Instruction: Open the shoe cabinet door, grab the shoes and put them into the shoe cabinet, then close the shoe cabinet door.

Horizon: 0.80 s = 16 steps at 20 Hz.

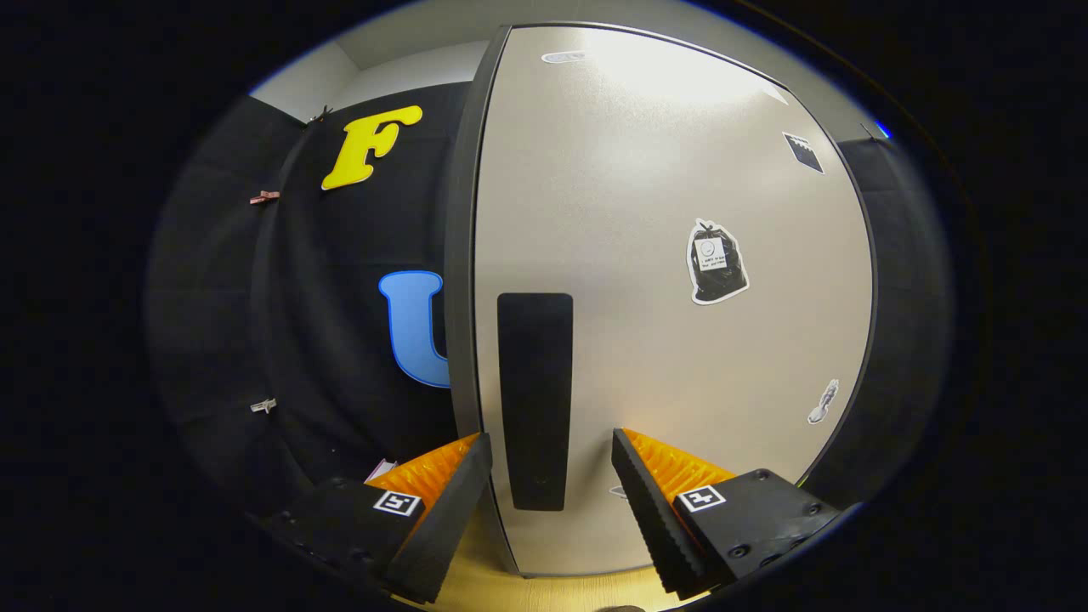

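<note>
The shoe cabinet door (671, 212) is a pale grey panel with a dark edge and stands right in front of me. A tall black handle (534, 399) is set near its left edge. My gripper (551, 450) is open, with one finger on each side of the handle's lower half. The fingers do not press on the handle. Whether the door is fully closed I cannot tell. A few stickers sit on the door, among them a black bag-shaped one (718, 262).
The booth's black cloth wall (340, 323) hangs to the left of the cabinet, with small clips pinned on it. A strip of light wooden floor (544, 591) shows under the door and between my fingers.
</note>
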Available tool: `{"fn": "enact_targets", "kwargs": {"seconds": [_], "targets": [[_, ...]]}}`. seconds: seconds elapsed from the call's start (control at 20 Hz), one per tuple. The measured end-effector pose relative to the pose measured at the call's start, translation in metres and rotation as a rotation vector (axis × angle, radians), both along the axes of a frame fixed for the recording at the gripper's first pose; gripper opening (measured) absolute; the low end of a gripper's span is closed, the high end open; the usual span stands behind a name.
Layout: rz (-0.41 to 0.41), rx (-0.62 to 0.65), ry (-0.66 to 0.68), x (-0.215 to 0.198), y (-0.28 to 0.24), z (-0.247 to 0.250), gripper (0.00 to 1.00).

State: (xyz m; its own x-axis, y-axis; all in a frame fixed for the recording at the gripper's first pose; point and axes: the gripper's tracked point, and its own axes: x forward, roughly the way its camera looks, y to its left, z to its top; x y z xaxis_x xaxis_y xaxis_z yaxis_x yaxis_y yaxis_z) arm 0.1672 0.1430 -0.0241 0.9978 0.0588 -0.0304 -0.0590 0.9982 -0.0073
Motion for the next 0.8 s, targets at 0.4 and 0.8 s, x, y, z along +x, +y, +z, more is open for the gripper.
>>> {"fn": "enact_targets", "kwargs": {"seconds": [0.4, 0.8], "targets": [[0.003, -0.006, -0.044, -0.001, 0.007, 0.011, 0.39], [0.024, -0.013, -0.024, -0.008, 0.007, 0.01, 0.34]]}}
